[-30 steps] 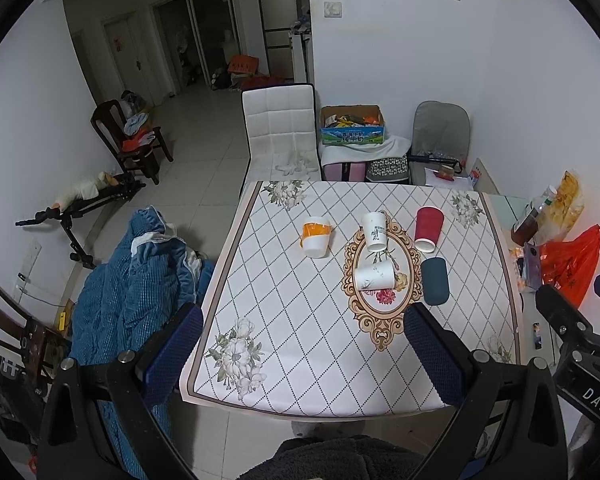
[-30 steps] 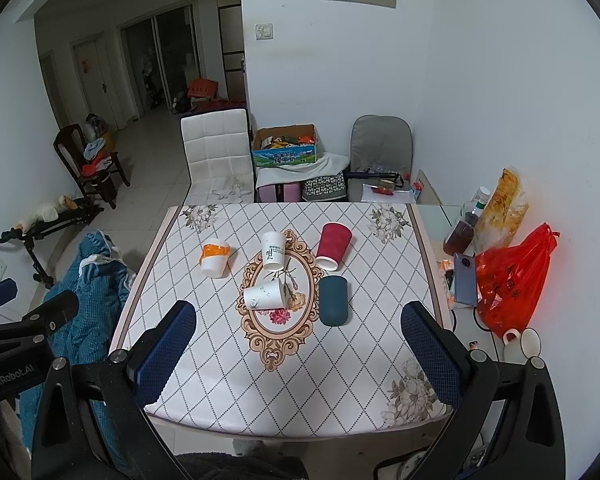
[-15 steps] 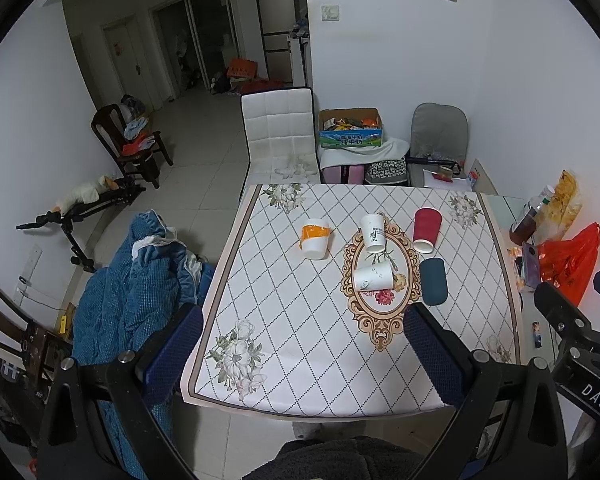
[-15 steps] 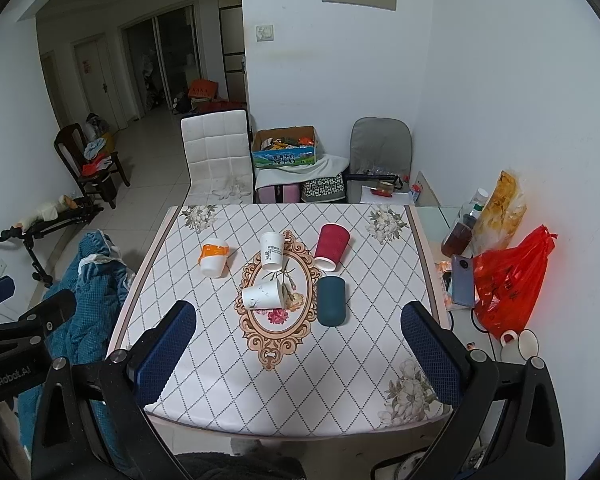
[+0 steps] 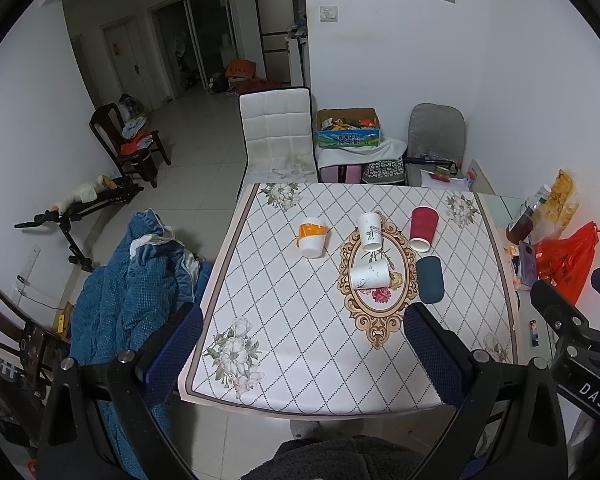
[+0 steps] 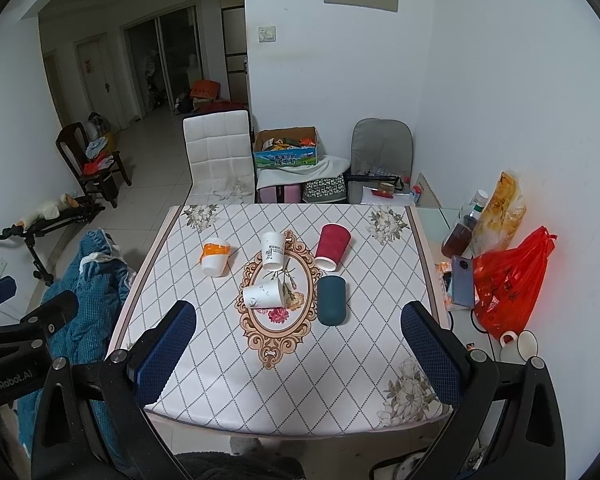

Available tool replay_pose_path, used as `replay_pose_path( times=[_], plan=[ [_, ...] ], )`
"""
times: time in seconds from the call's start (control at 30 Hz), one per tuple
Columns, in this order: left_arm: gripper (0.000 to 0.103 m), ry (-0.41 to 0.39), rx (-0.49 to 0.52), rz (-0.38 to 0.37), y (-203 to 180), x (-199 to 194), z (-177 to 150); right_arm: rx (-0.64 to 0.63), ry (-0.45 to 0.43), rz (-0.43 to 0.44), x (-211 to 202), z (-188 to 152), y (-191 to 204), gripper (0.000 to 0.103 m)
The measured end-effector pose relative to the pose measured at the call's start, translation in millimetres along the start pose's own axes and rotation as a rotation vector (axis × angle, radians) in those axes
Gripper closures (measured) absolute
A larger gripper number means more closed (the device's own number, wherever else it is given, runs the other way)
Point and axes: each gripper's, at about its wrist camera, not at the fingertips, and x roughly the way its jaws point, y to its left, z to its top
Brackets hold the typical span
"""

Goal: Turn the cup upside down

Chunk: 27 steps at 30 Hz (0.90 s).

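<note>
Both the left gripper (image 5: 302, 354) and right gripper (image 6: 298, 350) hover with jaws wide and empty near the desk (image 6: 204, 364) edge, well short of the five cups lying on their sides around its oval medallion (image 6: 278, 320).

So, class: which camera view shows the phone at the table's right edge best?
The right wrist view: the phone shows whole, propped beside the red bag. In the left wrist view the phone sits near the frame's edge, smaller and foreshortened.
</note>
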Motion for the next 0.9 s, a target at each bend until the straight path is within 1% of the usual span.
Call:
replay_pose_path(
  times=[0.1,0.33,0.37,0.57,0.67,0.77,0.9],
  plan=[
    [0.000,0.000,-0.004,-0.003,1.0,-1.5,4.0,-0.002,0.000,0.002,-1.1,0.8,-1.0,0.000],
    [0.000,0.000,-0.003,-0.002,0.9,-0.7,2.2,-0.003,0.002,0.011,-6.5,1.6,-1.8,0.000],
    [0.000,0.000,-0.005,-0.002,1.0,3.0,-5.5,-0.004,0.003,0.014,-6.6,2.0,-1.9,0.000],
    [0.000,0.005,-0.013,0.003,0.4,10.1,-8.3,-0.007,0.011,0.020,1.3,-1.9,-3.9,0.000],
    [0.000,0.014,-0.027,0.022,2.5,21.4,-10.1,-0.012,0.033,0.019,12.4,-5.7,-5.5,0.000],
    [0.000,0.035,-0.045,0.049,4.0,38.2,-11.5,-0.014,0.073,0.015,35.7,-11.1,-8.8,0.000],
    [0.000,0.077,-0.065,0.085,5.8,67.3,-14.6,-0.011,0.151,0.015,80.2,-23.4,-13.4,0.000]
  ],
)
